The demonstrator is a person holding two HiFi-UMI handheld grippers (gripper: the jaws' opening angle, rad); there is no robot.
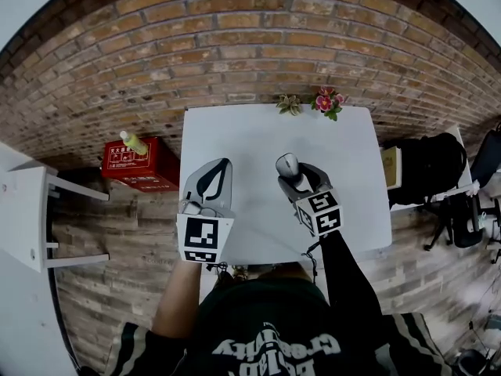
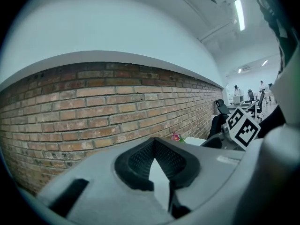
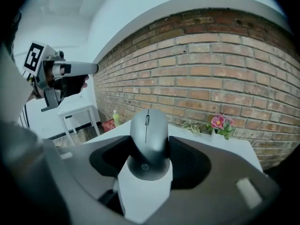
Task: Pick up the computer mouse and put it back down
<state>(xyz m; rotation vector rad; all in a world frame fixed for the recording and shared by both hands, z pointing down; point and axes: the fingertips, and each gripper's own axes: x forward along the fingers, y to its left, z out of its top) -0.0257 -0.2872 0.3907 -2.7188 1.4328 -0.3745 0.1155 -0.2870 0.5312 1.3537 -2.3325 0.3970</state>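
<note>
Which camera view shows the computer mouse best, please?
The right gripper view: the computer mouse fills its centre, clamped between the jaws of the right hand-held gripper, with its top side in plain sight. The head view shows it only small, over the white table. The left gripper view does not show it.

Left gripper (image 1: pixel 221 169): my grey shell, black ribbed pads.
Right gripper (image 1: pixel 297 178): the same, at 3 o'clock of my left.
Cubes (image 1: pixel 205 240): white, black square markers, one per gripper.
Cable (image 1: pixel 311 255): thin, black, at 6 o'clock of the right cube.
Shirt (image 1: pixel 266 319): black, pale lettering.
Right sleeve (image 1: pixel 344 276): long, black.
</note>
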